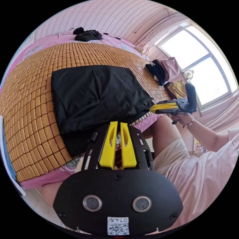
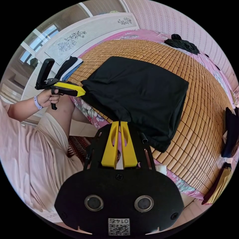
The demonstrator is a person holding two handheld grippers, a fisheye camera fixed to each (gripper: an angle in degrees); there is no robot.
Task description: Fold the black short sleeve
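Black cloth, the short-sleeve shirt [image 1: 97, 97], is lying as a folded rectangle on the bamboo mat [image 1: 27, 104] that covers the bed, its near edge hanging toward the bed's side. In the left gripper view, going left to right, the left gripper [image 1: 117, 123] is pinching one near corner with its yellow jaws pressed together on the fabric, and the right gripper [image 1: 151, 108] is clamping the other near corner, held in the person's hand [image 1: 183, 118].

To fold cleanly, I judge both corners should be lifting together at equal height, keeping the edge between them taut, then carrying toward the far edge so the hems meet squarely without dragging the lower layer.

The left gripper view is showing a window [image 1: 199, 64] and a pile of clothes [image 1: 165, 71] at the mat's edge. The right gripper view is showing instead a white headboard [image 2: 82, 39], the left gripper [image 2: 83, 93] at the shirt's [image 2: 139, 92] corner and the right gripper [image 2: 119, 123] on the cloth.
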